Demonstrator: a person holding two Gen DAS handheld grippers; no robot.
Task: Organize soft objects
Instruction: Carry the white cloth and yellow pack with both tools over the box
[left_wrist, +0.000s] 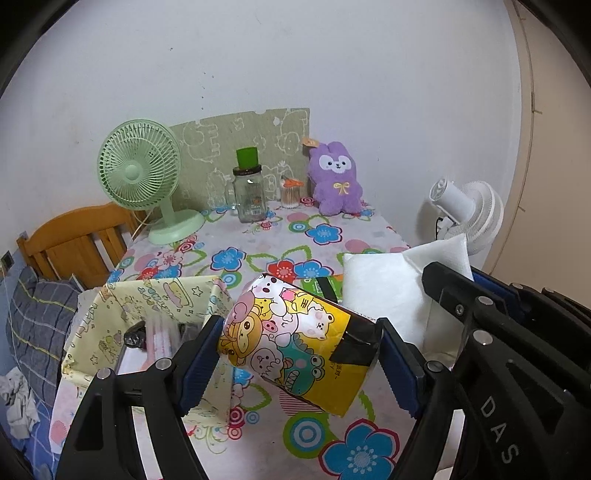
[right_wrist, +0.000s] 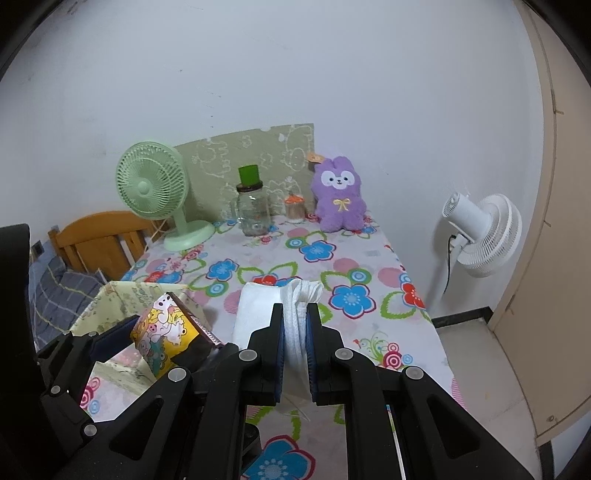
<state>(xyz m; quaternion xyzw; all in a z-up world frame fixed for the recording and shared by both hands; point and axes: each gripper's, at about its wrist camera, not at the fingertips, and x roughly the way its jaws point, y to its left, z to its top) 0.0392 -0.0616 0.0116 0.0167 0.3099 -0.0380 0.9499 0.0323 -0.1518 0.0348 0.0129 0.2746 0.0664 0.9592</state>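
The left tongs grasp a yellow cartoon-printed soft pack by its two ends, tilted and lifted above the flowered bench cloth. The right tongs, clenched tight, pinch a white quilted pad by its near edge, so it hangs clear. Just left of the pack stands an open pale-yellow fabric bin, probably where both soft items belong. Far back, against the wall, sits a purple plush rabbit.
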